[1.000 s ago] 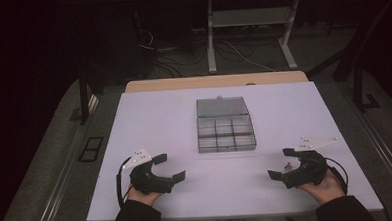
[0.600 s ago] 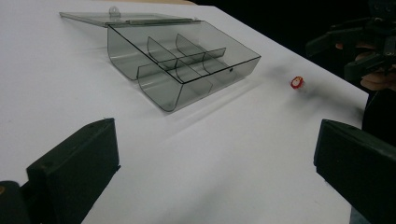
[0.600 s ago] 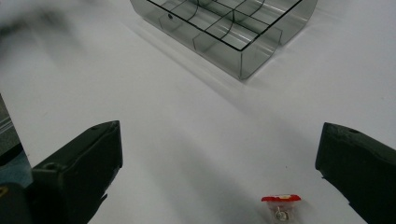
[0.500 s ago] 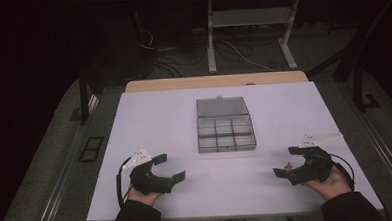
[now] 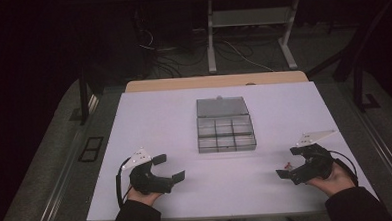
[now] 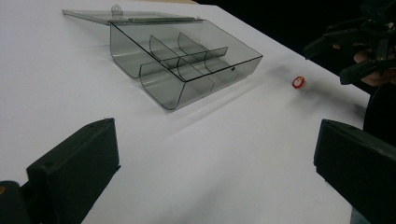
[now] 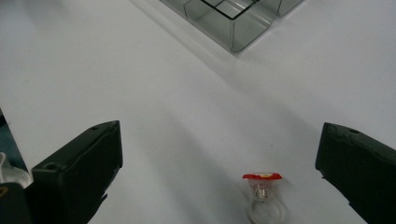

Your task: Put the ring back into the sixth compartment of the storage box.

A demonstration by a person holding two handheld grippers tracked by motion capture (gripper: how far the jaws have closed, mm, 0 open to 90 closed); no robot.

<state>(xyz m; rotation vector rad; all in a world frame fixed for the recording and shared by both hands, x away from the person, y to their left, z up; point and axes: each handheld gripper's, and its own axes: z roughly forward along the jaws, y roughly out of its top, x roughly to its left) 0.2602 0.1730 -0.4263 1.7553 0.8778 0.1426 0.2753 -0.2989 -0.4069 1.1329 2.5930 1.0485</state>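
Note:
A clear grey compartment box (image 5: 225, 134) stands at the table's middle with its lid (image 5: 222, 107) flat open behind it; the compartments look empty. A tiny clear piece with a red cap (image 7: 261, 189) lies on the white table between the wide-apart jaws of my right gripper (image 5: 288, 162), touching neither. In the high view the red-capped piece (image 5: 287, 164) is a small dot at the right front. My left gripper (image 5: 169, 167) rests open at the left front, with nothing between its jaws. From the left gripper view, the box (image 6: 187, 60) is ahead and the red-capped piece (image 6: 298, 82) off to the right.
The white tabletop (image 5: 149, 122) ends close to both hands at the front edge. A wooden strip (image 5: 183, 83) runs along the far edge. Beyond it, a stand's legs (image 5: 250, 33) and cables lie on the dark floor.
My right gripper has slid a little to the right near the front edge, and the red-capped piece now shows between its jaws. The left gripper has stayed put.

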